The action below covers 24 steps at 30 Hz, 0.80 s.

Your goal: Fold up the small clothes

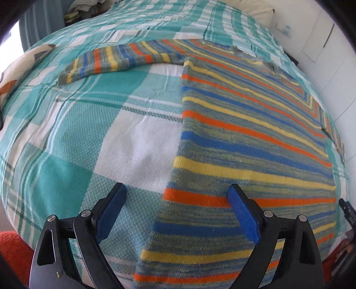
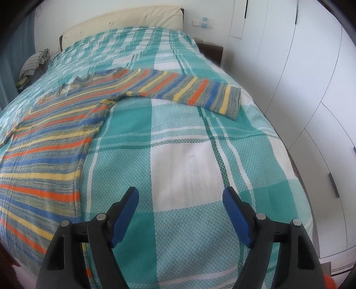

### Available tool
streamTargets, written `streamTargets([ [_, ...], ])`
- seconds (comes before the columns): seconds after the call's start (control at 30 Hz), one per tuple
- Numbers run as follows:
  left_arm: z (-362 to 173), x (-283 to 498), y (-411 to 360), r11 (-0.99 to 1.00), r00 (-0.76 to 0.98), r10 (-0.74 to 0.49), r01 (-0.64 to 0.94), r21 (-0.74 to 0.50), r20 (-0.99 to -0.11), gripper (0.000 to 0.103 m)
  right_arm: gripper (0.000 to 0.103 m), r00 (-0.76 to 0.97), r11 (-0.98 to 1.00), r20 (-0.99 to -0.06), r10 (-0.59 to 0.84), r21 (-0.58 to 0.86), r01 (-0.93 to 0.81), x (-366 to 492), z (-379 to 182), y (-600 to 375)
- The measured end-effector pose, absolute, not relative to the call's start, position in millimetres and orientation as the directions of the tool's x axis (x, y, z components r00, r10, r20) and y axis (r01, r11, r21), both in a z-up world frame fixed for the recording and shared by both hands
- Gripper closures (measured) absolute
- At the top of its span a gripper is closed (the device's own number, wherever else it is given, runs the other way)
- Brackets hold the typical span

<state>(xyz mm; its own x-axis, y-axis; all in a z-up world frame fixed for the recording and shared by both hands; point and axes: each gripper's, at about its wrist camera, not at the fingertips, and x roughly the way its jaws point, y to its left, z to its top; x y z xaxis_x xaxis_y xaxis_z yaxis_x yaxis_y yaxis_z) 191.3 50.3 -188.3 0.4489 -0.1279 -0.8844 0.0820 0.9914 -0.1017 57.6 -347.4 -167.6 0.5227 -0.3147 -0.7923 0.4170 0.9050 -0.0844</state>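
A small striped sweater [image 1: 244,124], orange, yellow, blue and grey, lies flat on the bed with both sleeves spread out. In the left wrist view its left sleeve [image 1: 115,57] stretches away to the left. My left gripper [image 1: 176,191] is open and empty, just above the sweater's lower left edge. In the right wrist view the sweater's body [image 2: 49,142] lies at the left and its right sleeve [image 2: 182,91] reaches to the right. My right gripper [image 2: 180,195] is open and empty over bare bedspread, to the right of the sweater's body.
The bed has a teal and white checked bedspread [image 2: 182,155] and a cream headboard [image 2: 133,17]. White wardrobe doors [image 2: 300,89] stand close on the right. A patterned cushion [image 1: 20,66] lies at the bed's left edge. A bundle of cloth [image 2: 33,62] sits at the far left.
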Motion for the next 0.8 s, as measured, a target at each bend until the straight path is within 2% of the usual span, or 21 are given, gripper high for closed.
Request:
streamTargets([
  [0.07, -195, 186, 38, 0.993, 0.493, -0.058, 0.122, 0.003, -0.868, 0.0, 0.016, 0.468, 0.903, -0.834, -0.292, -0.079, 0.422, 59, -186, -354],
  [0.1, -195, 187, 34, 0.991, 0.499, -0.04, 0.134, 0.031, -0.866, 0.0, 0.014, 0.466, 0.902, -0.836, -0.291, -0.078, 0.424, 59, -190, -354],
  [0.23, -196, 191, 42, 0.991, 0.49, -0.077, 0.137, -0.01, -0.868, 0.0, 0.007, 0.466, 0.9, -0.828, -0.312, -0.1, 0.425, 58, -192, -353],
  [0.37, -199, 185, 39, 0.989, 0.511, -0.067, 0.144, 0.009, -0.857, 0.0, 0.001, 0.461, 0.896, -0.825, -0.327, -0.115, 0.43, 58, -195, -351],
  [0.8, -200, 183, 38, 0.99, 0.525, -0.058, 0.142, 0.02, -0.849, 0.0, 0.001, 0.463, 0.895, -0.818, -0.34, -0.131, 0.426, 59, -197, -349],
])
